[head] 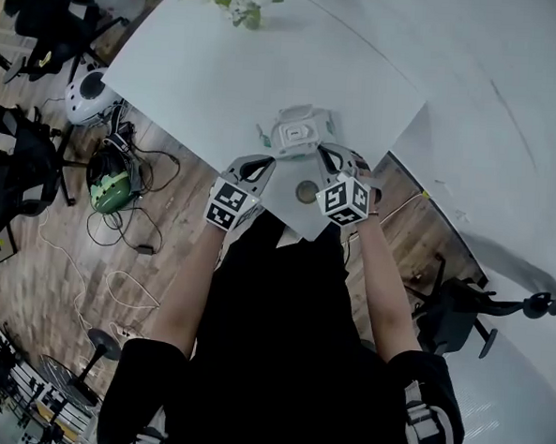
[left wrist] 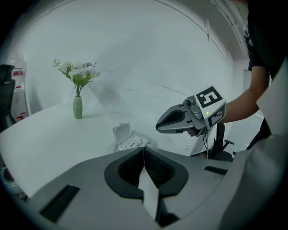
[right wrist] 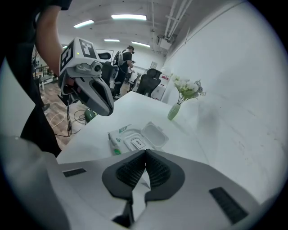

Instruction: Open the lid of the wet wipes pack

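Observation:
The wet wipes pack point(head: 297, 133) lies on the white table point(head: 203, 71) near its front corner, its white flip lid point(right wrist: 153, 134) standing open behind a label on the pack's top. My left gripper point(head: 261, 162) hovers just left of the pack and my right gripper point(head: 327, 155) just right of it; neither touches it. In the left gripper view the pack point(left wrist: 131, 142) shows beyond my meeting jaws, with the right gripper point(left wrist: 158, 127) above it. In the right gripper view the left gripper point(right wrist: 108, 110) hangs above the pack point(right wrist: 133, 140). Both grippers are shut with nothing in them.
A green vase of white flowers point(head: 237, 0) stands at the table's far side. A round cable hole point(head: 306, 192) sits near the front corner. Office chairs point(head: 23, 168), cables and a green helmet point(head: 111, 189) lie on the wooden floor to the left.

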Tool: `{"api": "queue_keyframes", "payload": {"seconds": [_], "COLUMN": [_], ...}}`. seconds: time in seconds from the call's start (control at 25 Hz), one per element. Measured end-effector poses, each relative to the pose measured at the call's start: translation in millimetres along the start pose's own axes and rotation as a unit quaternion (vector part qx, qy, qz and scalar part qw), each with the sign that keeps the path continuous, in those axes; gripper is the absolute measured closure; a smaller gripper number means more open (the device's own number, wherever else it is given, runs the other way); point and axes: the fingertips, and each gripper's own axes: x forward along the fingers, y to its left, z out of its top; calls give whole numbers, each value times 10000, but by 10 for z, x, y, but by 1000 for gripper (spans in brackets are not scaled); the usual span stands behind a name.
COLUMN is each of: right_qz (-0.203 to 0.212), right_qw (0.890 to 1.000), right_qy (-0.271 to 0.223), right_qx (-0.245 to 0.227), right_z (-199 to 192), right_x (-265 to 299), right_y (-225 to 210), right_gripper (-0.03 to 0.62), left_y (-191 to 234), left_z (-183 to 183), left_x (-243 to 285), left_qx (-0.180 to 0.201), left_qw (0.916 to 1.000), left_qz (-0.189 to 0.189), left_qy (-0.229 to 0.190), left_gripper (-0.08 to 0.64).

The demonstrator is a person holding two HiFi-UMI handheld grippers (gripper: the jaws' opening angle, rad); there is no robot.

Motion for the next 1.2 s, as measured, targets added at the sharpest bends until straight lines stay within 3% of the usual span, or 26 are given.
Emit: {"api": "queue_keyframes", "payload": {"seconds": [0.48, 0.8, 1.2], "right_qz": [-391, -453, -274], "right_qw": [9959, 9960, 9978], "right_qy": [-134, -40, -135], "right_qx": [808, 770, 583], "right_z": [45, 57, 92], "right_x": [-426, -598, -734], "right_y": [-51, -68, -8], "right_gripper": [577, 577, 577], "left_y": [-286, -425, -444], "left_z": [319, 405, 428], "left_x": [-376, -505, -557], "left_qx": [677, 765, 590], "left_qw": [9973, 9963, 9978], "left_qz": [-259, -380, -185], "left_qy": [-78, -109, -221], "left_gripper": [537, 537, 537]}}
